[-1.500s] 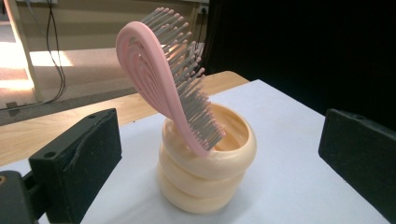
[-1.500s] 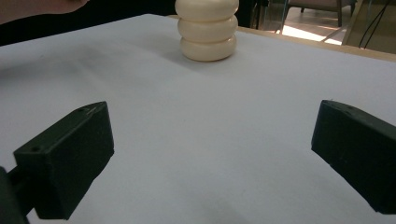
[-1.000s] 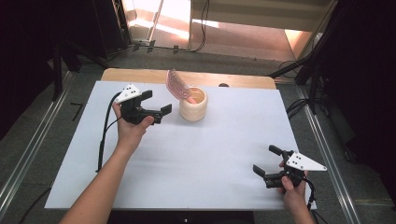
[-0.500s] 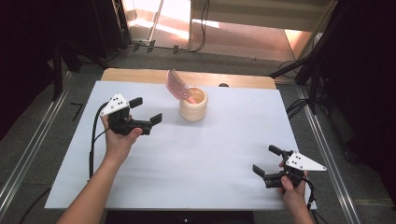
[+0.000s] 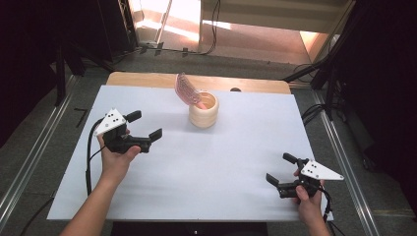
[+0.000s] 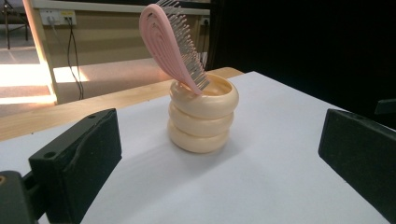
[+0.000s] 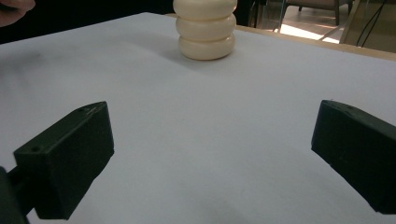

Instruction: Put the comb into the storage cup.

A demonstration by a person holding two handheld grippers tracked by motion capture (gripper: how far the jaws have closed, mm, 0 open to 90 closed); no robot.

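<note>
On white table (image 5: 206, 172), ribbed cream holder (image 5: 203, 111) with pink brush (image 5: 185, 89), left gripper (image 5: 144, 125) and right gripper (image 5: 281, 168) wide, empty

Table: we see a white-topped table (image 5: 206, 167), bare wooden edge at far side.
Floor: grey, sunlit patch (image 5: 172, 14) beyond.
Surroundings: dark both sides.

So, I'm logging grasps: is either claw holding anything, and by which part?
Nothing is held. The left claw and right claw are open, apart from the pink hairbrush in its cream holder.
</note>
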